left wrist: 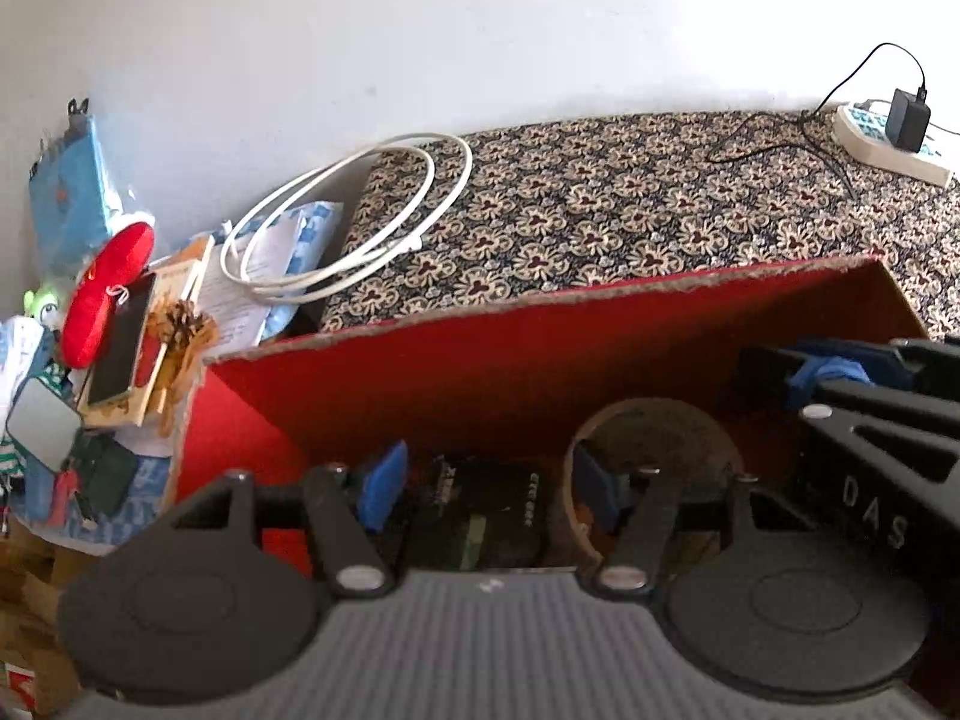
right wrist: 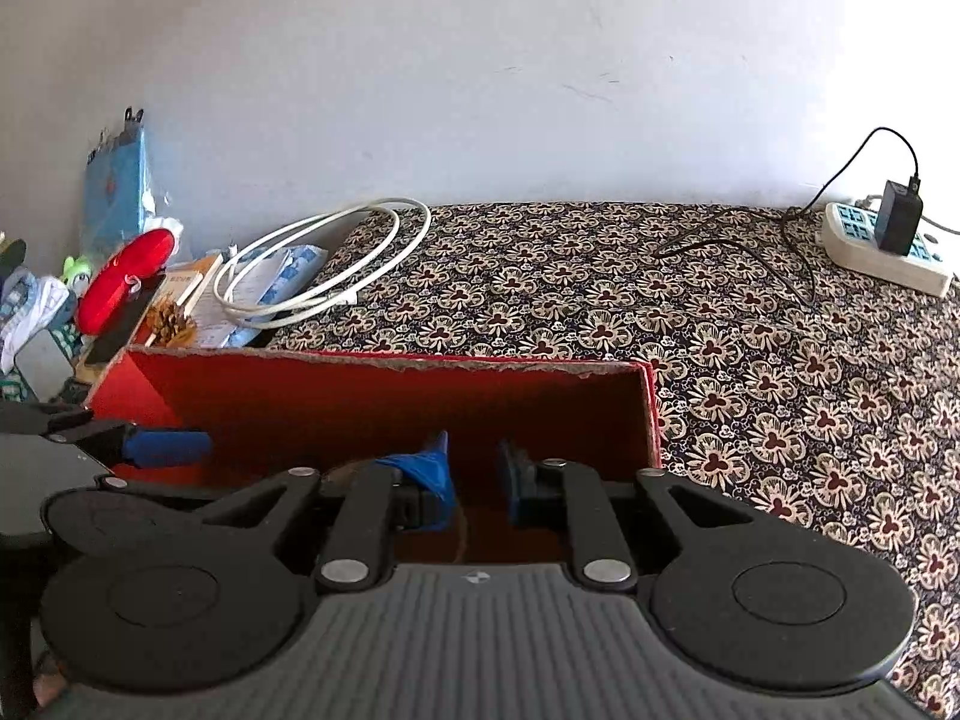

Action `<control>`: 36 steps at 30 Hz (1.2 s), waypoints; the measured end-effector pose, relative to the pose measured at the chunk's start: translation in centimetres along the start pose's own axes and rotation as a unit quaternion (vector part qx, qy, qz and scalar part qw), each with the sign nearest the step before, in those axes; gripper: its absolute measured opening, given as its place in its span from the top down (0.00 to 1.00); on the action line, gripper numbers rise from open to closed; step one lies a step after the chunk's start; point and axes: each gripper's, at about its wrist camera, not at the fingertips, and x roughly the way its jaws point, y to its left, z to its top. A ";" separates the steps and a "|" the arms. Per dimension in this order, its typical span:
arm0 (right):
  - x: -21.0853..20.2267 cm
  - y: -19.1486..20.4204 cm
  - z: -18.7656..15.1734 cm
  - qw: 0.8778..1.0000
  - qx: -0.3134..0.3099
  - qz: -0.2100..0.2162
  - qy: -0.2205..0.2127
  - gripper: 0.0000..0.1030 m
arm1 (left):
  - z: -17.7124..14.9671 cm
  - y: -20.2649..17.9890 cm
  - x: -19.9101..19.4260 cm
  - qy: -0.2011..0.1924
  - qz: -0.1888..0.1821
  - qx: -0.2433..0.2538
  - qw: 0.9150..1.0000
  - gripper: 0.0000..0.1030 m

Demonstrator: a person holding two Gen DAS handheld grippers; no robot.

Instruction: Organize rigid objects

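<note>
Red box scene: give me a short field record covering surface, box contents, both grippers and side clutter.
surface: floral patterned cloth
container: open red box, cardboard rim
contents: brown ring and a dark packet inside the box
left gripper: open, over the box interior, holding nothing
right gripper: open, inside the box, holding nothing
behind box: coiled white cable
far right: power strip with black adapter plugged in

Each gripper, left gripper (left wrist: 489, 489) and right gripper (right wrist: 477, 483), has a grey ribbed housing flanked by two round matte-black discs. Black link arms pivot on silver rivets. The fingertips (left wrist: 384, 483) carry blue pads. In the left wrist view, the right gripper's black arm bears raised lettering "DAS".
</note>
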 end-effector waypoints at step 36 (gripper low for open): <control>-9.3 -3.7 -3.3 0.985 0.019 0.143 -0.099 0.97 | -3.9 -2.4 -8.5 -0.042 0.041 -0.064 0.996 0.35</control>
